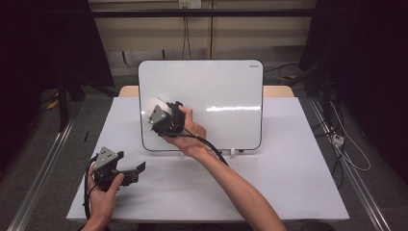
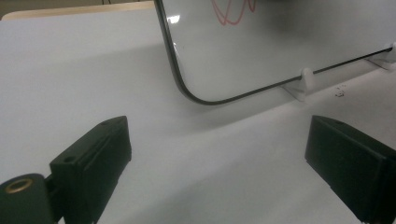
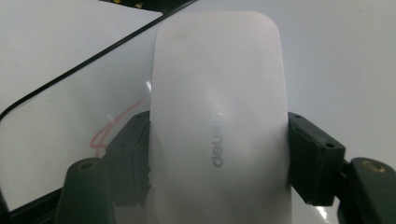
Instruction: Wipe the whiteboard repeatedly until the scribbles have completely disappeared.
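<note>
White eraser [image 3: 217,126] clamped in right gripper [image 1: 161,117] fingers against whiteboard [image 1: 216,91]; left gripper [image 1: 126,169] gapes, resting low.

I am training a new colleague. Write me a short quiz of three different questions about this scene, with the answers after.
1. True or false: the right gripper is shut on the white rounded plastic eraser.
2. Which colour are the scribbled marks on the glossy white rectangular whiteboard? A red, B blue, C green.
3. Fill in: the jaws of the left gripper stand ____ above the white table.

Key: 1 true; 2 A; 3 open.
</note>
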A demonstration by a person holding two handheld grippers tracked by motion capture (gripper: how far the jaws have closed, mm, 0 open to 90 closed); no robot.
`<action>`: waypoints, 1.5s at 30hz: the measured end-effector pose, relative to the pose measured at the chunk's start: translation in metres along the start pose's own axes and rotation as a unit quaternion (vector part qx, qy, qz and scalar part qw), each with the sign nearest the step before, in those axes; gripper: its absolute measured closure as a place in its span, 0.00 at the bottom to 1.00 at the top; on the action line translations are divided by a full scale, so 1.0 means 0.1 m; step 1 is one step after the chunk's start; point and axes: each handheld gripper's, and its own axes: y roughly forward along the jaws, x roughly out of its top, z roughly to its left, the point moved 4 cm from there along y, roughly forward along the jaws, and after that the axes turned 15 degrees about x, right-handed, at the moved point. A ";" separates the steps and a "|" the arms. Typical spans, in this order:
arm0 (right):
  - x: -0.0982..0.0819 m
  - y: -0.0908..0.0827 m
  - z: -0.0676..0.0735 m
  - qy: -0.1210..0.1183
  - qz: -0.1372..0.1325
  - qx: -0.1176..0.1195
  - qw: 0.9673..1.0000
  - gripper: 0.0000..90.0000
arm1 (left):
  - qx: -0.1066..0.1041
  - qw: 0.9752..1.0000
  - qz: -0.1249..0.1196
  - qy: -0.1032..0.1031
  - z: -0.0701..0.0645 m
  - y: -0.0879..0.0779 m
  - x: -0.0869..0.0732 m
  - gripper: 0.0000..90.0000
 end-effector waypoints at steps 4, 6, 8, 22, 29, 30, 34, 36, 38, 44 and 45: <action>0.03 -0.02 -0.10 0.012 -0.002 -0.008 1.000 0.35 | 0.000 1.000 0.000 0.000 0.01 -0.01 0.00 0.08; 0.04 -0.01 -0.11 0.013 0.000 -0.008 1.000 0.35 | 0.000 1.000 0.000 -0.002 0.01 -0.01 0.00 0.08; 0.04 0.00 -0.09 0.011 0.001 -0.013 1.000 0.35 | 0.001 1.000 -0.001 -0.002 0.01 -0.01 0.00 0.08; -0.05 0.04 0.14 -0.007 0.012 -0.011 1.000 0.35 | -0.001 1.000 0.000 0.000 -0.01 0.00 0.01 0.08; -0.11 0.07 0.29 -0.020 0.021 -0.001 1.000 0.35 | -0.001 1.000 0.001 0.001 -0.01 0.00 0.01 0.08; -0.11 0.07 0.30 -0.024 0.021 -0.002 0.999 0.35 | -0.001 1.000 0.001 0.001 -0.01 0.00 0.01 0.08; -0.14 0.09 0.37 -0.030 0.024 0.008 0.999 0.35 | 0.000 1.000 -0.001 0.003 -0.02 0.00 0.01 0.08; -0.17 0.09 0.43 -0.034 0.024 0.011 0.999 0.35 | 0.000 1.000 0.000 0.002 -0.01 0.00 0.01 0.08; -0.20 0.10 0.50 -0.039 0.026 0.014 0.999 0.35 | 0.000 1.000 0.001 0.002 -0.01 0.00 0.01 0.08; -0.23 0.11 0.57 -0.050 0.032 0.022 0.998 0.35 | 0.000 1.000 0.001 0.003 -0.03 0.00 0.01 0.08; -0.24 0.11 0.59 -0.063 0.035 0.024 0.997 0.35 | 0.000 1.000 0.001 0.002 -0.03 0.00 0.01 0.08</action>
